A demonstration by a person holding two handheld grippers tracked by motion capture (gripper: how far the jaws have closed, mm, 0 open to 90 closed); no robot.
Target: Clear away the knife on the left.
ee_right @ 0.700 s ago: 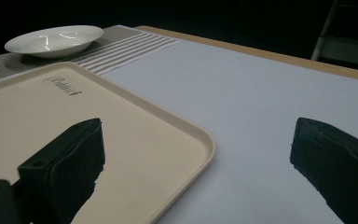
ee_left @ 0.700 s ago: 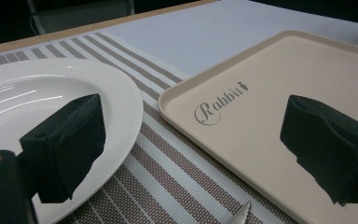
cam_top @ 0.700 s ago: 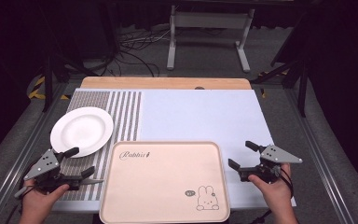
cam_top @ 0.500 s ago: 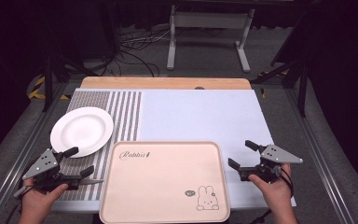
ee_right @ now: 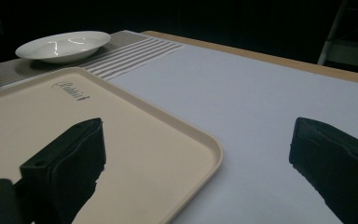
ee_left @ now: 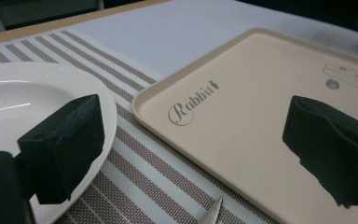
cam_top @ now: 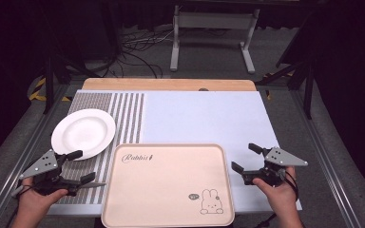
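A beige tray (cam_top: 167, 185) with a rabbit print and the word "Rabbit" lies at the table's near edge; it also appears as the tray (ee_left: 256, 116) and the tray (ee_right: 74, 126) in the gripper views. A white plate (cam_top: 83, 133) rests empty on the striped mat (cam_top: 123, 118), left of the tray. My left gripper (cam_top: 80, 166) is open beside the tray's left edge, near the plate (ee_left: 23, 107). My right gripper (cam_top: 247, 157) is open just off the tray's right edge, over the pale cloth. Nothing is between either pair of jaws.
A pale blue-grey cloth (cam_top: 204, 118) covers the table's middle and right. A wooden strip (cam_top: 168, 84) runs along the far edge. Behind the table stand a metal frame (cam_top: 211, 28) and floor cables (cam_top: 133, 52). Metal rails border both table sides.
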